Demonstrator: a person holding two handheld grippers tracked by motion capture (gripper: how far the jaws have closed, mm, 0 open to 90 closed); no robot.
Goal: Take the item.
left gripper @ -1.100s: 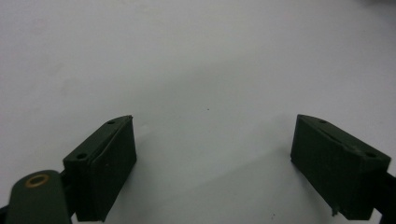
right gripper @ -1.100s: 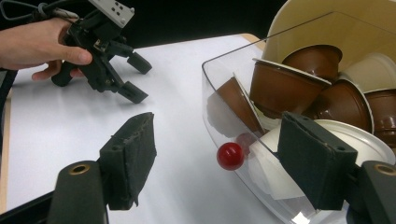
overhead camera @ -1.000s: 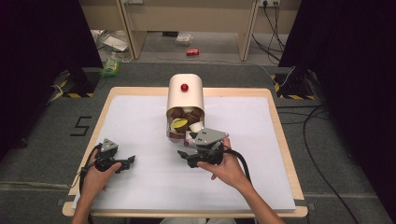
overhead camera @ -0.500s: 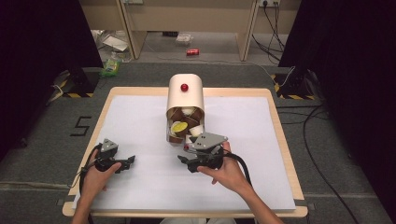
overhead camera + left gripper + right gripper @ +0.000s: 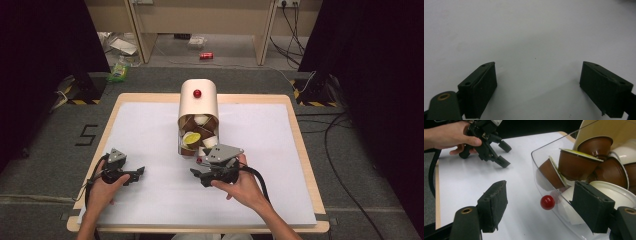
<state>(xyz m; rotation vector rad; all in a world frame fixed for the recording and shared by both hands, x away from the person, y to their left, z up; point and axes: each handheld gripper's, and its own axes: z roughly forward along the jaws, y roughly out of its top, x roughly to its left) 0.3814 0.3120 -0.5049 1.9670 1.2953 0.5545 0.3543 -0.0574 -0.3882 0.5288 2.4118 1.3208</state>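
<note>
Cut off at the right edge of the right gripper view: the cream dispenser and its clear tray. Partly hidden behind the right hand-held gripper: one white pod. Floor litter at upper centre of the high view too small to identify.

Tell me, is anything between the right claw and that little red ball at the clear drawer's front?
Nothing visible blocks it. The right claw is open, and the red ball sits in the gap ahead of it on the clear drawer of brown pods. One jaw overlaps the drawer wall.
</note>
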